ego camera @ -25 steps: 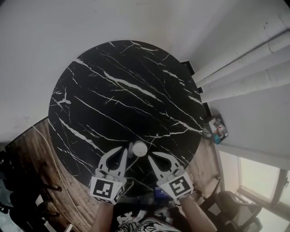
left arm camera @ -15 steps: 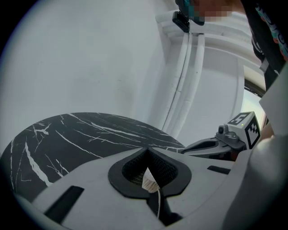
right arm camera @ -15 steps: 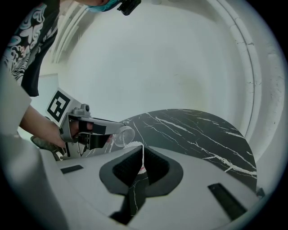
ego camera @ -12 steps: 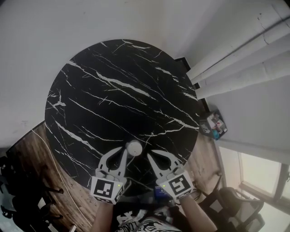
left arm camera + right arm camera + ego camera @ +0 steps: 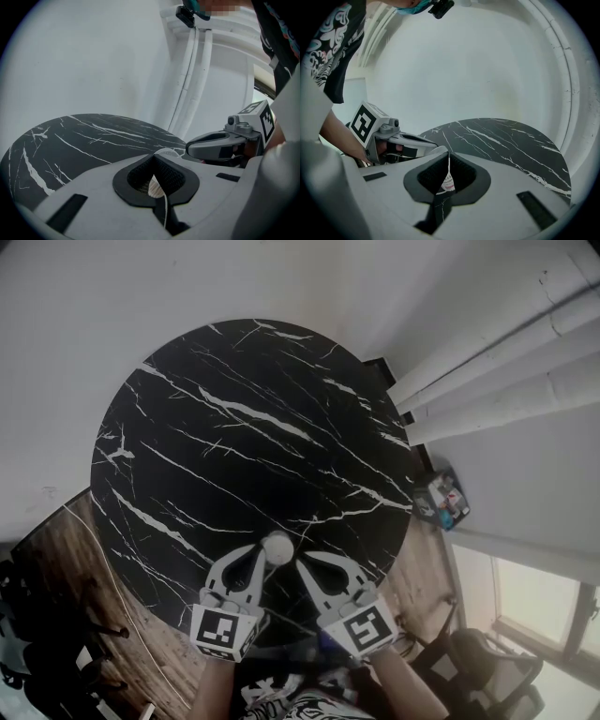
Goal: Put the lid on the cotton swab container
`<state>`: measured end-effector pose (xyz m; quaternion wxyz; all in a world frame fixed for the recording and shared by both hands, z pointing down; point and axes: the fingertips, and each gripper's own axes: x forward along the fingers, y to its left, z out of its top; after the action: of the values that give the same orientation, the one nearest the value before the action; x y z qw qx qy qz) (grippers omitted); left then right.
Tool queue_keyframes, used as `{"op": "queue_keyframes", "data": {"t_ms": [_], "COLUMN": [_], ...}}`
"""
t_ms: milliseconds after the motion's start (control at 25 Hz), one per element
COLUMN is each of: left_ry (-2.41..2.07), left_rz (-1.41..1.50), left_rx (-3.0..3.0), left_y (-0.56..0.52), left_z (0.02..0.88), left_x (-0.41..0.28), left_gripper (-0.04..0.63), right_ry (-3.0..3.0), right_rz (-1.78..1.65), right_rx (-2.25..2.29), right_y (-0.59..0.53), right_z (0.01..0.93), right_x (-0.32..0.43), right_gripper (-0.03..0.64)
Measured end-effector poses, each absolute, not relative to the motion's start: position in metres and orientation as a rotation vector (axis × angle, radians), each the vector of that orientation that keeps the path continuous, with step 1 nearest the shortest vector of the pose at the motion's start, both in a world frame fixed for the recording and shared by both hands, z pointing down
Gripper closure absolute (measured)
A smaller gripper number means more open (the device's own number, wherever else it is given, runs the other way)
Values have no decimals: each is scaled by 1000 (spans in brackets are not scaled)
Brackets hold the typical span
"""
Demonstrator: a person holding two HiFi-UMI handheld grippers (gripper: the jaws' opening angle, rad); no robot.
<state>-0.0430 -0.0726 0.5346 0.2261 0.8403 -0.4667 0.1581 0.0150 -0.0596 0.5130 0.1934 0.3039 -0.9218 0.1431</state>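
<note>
the cotton swab container (image 5: 277,547), seemingly capped white, stands on the table (image 5: 234,427). left claw (image 5: 263,557), closed and empty, sits just left of it, nearer. right claw (image 5: 302,566), also closed, lies just right.

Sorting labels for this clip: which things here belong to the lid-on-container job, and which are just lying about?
Job: lid, cotton swab container, left gripper, right gripper, marble table.
Lying about: colourful box on the floor, chair.

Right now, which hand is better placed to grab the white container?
Probably left: the left gripper nearly touches the cotton swab container; the right gripper sits slightly farther off. Both look shut.
</note>
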Motion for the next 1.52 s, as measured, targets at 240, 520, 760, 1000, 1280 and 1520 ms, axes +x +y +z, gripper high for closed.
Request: {"op": "queue_keyframes", "data": {"t_ms": [240, 520, 760, 1000, 1280, 1520], "left_ry": [-1279, -1239, -1221, -1215, -1221, -1204], "left_rz": [444, 503, 507, 511, 506, 508], "left_rx": [2310, 2368, 2360, 2361, 2358, 2367], "left_y": [-75, -76, -74, -74, -75, -76], "left_z": [539, 540, 543, 544, 544, 545], "left_x": [-42, -35, -35, -34, -32, -30], "left_gripper": [581, 581, 581, 581, 581, 581], "right_ry": [-2598, -2635, -2628, -2592, -2571, -2553], "right_rz": [396, 394, 420, 434, 435, 436], "right_rx": [802, 732, 743, 762, 762, 762], "right_y": [-61, -55, -59, -63, -64, -62], "right_z": [512, 510, 519, 527, 531, 537], "right_x": [5, -3, -4, 2, 4, 5], "right_gripper": [598, 598, 598, 598, 598, 598]}}
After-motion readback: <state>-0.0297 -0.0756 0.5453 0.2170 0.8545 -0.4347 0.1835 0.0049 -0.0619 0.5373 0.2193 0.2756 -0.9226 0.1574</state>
